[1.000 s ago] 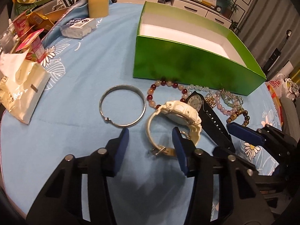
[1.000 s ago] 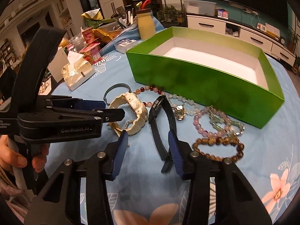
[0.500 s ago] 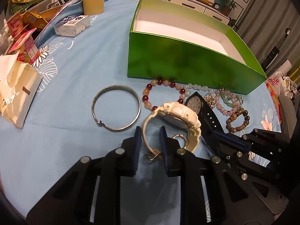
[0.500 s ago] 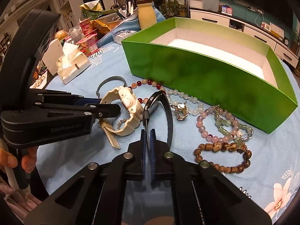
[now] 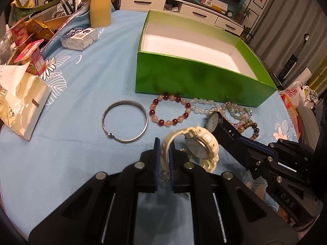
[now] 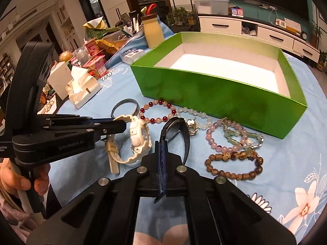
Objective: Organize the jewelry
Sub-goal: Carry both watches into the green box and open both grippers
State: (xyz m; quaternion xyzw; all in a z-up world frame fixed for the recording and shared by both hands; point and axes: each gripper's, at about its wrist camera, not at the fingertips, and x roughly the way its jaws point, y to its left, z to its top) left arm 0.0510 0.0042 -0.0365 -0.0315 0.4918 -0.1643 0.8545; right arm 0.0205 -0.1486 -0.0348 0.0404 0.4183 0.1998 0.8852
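My left gripper (image 5: 164,143) is shut on the strap of a white watch (image 5: 201,140) and holds it just off the blue cloth; the watch also shows in the right wrist view (image 6: 137,136). My right gripper (image 6: 161,145) is shut on the strap of a black watch (image 6: 175,130), which also shows in the left wrist view (image 5: 216,122). An open green box (image 5: 196,79) with a white inside stands behind. In front of the box lie a silver bangle (image 5: 124,121), a red-and-cream bead bracelet (image 5: 169,110), pale and pink bead bracelets (image 6: 226,136) and a brown bead bracelet (image 6: 233,165).
A tissue pack (image 5: 20,102), snack packets (image 5: 30,55), a clear plastic box (image 5: 79,37) and a yellow bottle (image 5: 100,6) stand along the left and back of the blue flowered tablecloth (image 5: 71,163). A hand (image 6: 22,181) holds the left gripper.
Both grippers have closed, the left on the white watch's strap, the right on the black watch's strap. Both watches have been lifted and tipped up from the cloth.
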